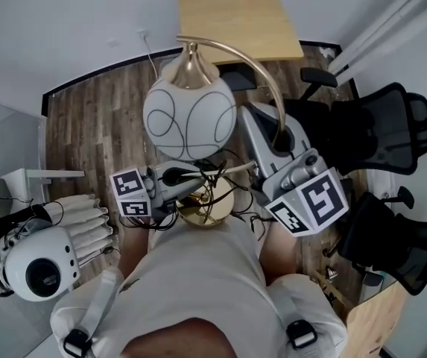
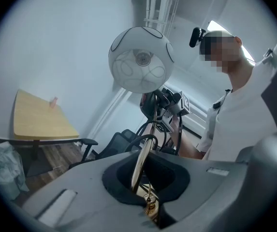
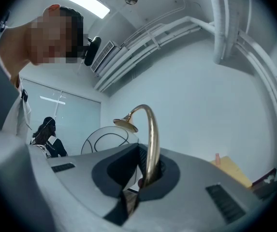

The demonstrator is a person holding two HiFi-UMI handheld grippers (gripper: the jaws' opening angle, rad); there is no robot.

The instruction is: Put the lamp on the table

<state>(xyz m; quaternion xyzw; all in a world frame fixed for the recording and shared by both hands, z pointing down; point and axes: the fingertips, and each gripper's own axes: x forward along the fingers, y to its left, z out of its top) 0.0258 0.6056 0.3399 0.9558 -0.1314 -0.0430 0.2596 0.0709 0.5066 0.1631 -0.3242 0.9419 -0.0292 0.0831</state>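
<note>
Black office chairs (image 1: 389,129) (at the right) stand on wood floor (image 1: 94,125).

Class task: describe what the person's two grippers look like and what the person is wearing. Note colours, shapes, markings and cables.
The left gripper and right gripper have smooth grey moulded bodies with a black recess round the jaws. Each carries a white cube with black square markers: left cube, right cube. Thin black cables loop beside them. The person wears a white short-sleeved shirt.
</note>
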